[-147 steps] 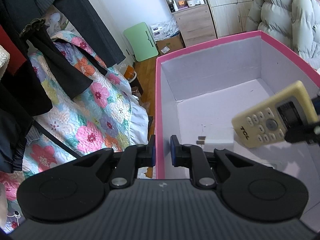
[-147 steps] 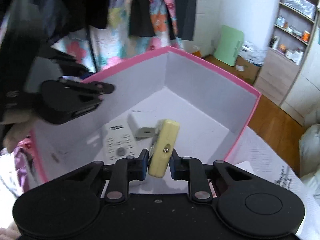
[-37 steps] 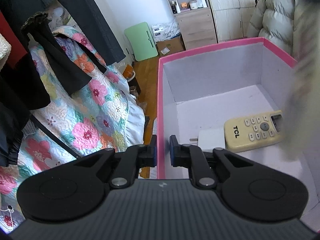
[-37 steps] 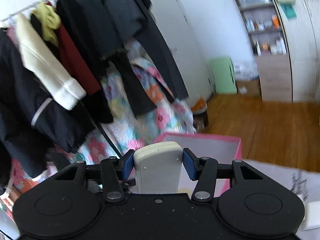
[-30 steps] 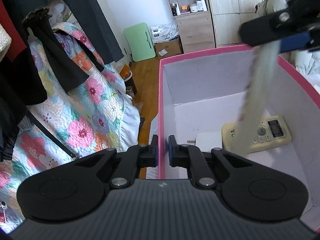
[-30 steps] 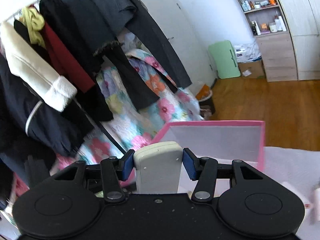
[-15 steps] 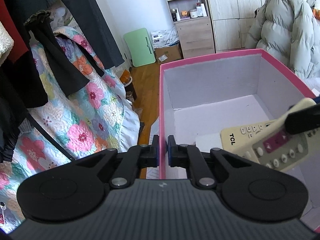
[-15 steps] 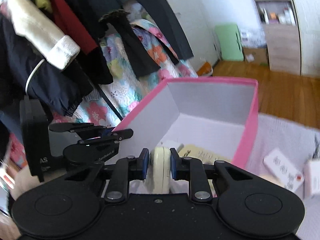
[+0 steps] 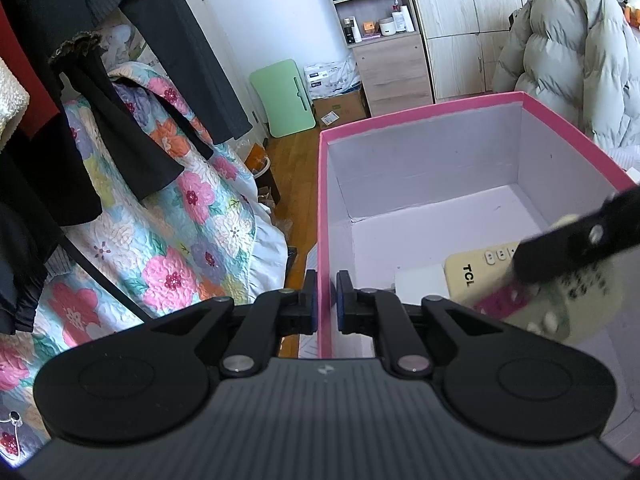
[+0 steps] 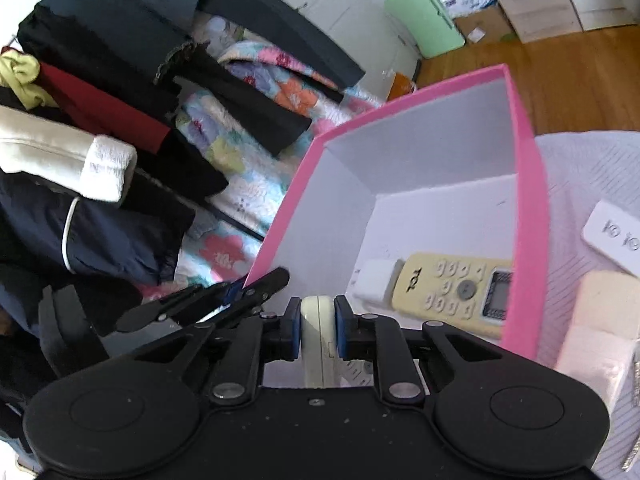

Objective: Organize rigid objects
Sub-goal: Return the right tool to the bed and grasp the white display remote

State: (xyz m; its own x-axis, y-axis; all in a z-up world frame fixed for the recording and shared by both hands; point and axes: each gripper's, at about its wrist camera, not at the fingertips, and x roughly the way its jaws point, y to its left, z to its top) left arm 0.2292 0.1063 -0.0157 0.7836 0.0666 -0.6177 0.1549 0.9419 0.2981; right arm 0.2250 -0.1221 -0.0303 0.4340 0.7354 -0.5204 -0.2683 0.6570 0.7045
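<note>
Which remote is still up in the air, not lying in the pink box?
The grey-white remote pinched in the right tool. The yellow TCL remote lies flat on the box floor beside a white charger.

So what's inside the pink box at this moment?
On the floor of the pink box lie a yellow TCL remote and a white charger plug beside it. The right gripper holds a second remote over the near end, hiding the floor beneath.

A white quilted bed cover (image 10: pixel 580 160) is carrying everything — an open pink-rimmed cardboard box (image 10: pixel 532 216) is sitting on it ahead of the right gripper (image 10: pixel 317 330), while a flat white printed packet (image 10: pixel 612 236) and pale cream blocks (image 10: pixel 600 316) are lying to that gripper's right.
</note>
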